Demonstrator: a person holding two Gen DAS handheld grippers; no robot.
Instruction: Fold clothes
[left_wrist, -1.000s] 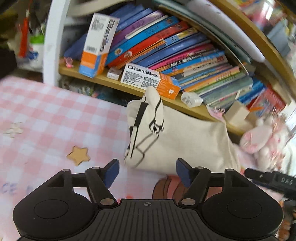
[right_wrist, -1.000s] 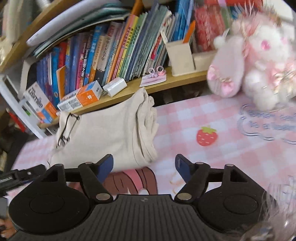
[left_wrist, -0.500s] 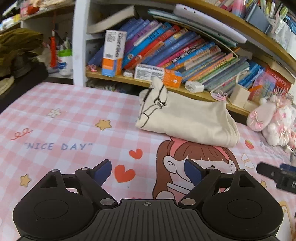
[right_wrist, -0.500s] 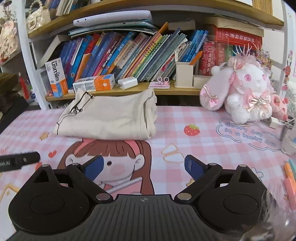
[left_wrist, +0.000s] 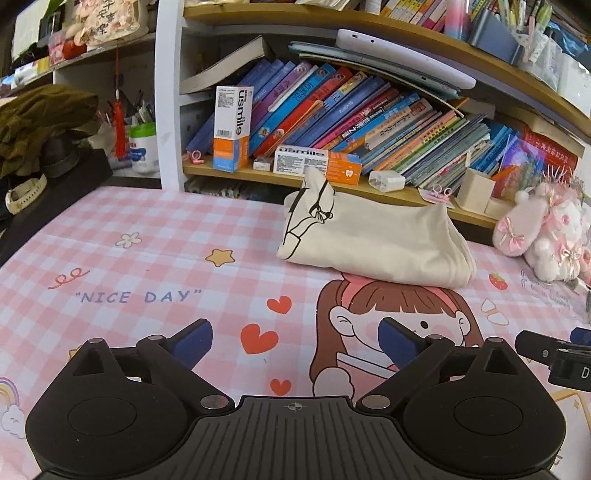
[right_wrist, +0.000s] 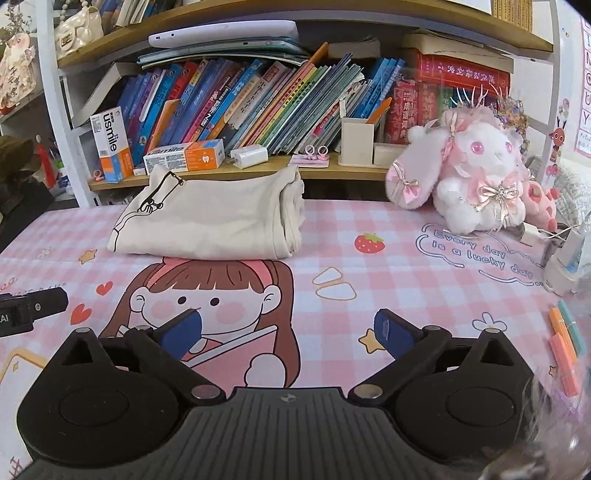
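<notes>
Toward the far edge of the desk (left_wrist: 155, 236), seen along my left gripper (left_wrist: 295, 341), the folded cream garment (left_wrist: 373, 243) lies flat on the pink checked cover, just below the bookshelf (left_wrist: 258, 175). Its black line drawing faces the left end of the fold, and the stacked layered edges sit at the right end. My left jaws stand wide apart with nothing between them, hovering above the printed cartoon girl (left_wrist: 399, 325), well short of the garment. A toothpaste box (left_wrist: 232, 127) stands upright on the shelf behind, with a second one lying flat beside it. A pink plush rabbit (left_wrist: 546, 232) sits at the desk's far right, and the tip of my right gripper (left_wrist: 554, 354) pokes in at the right edge of this view.

From my right gripper (right_wrist: 288, 334), the same garment (right_wrist: 210, 221) rests at the far edge, left of centre, touching the top of the cartoon girl's hair (right_wrist: 210, 280). My right jaws are also spread wide and empty, low over the cover near the desk's front. The plush rabbit (right_wrist: 476, 173) sits at the far right corner, well apart from the garment. Orange and teal sticks (right_wrist: 565, 347) lie by the right edge, and my left gripper (right_wrist: 29, 306) shows at the left.
</notes>
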